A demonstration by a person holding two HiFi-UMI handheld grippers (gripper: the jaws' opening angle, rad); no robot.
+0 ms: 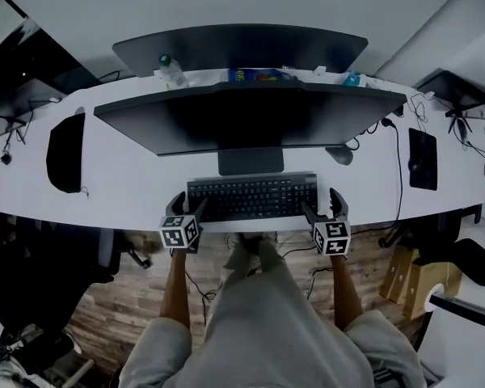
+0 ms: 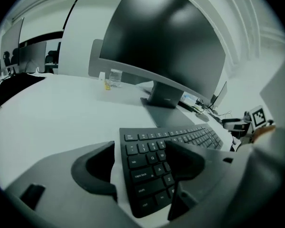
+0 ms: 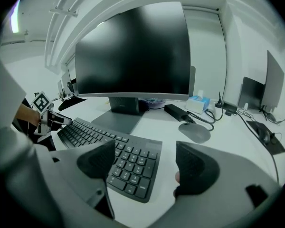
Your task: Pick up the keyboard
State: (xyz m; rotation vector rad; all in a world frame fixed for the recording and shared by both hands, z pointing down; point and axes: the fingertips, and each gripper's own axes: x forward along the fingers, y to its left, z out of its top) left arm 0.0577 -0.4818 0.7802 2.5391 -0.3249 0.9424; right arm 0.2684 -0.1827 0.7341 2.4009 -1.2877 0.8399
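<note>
Closest to us are the wide-apart jaws of the left gripper [image 2: 140,165]. They clamp nothing: one jaw hangs over bare desk [image 1: 137,192], the other over the keys at the left end of the keyboard [image 1: 252,196]. The right gripper [image 3: 146,164] mirrors this at the number-pad end, its jaws also spread and empty, one above the keys and one beyond the keyboard's edge.

The keyboard lies flat along the near edge of the desk, just in front of the monitor stand [image 1: 250,162].

We judge the main risk to be the grip itself. Each inner jaw sits over keys rather than a firm edge, so closing here could press keycaps and slip. If one side bites before the other, the board could tilt or skid. A skid towards us could take it off the desk; one away from us could knock it into the stand.
</note>
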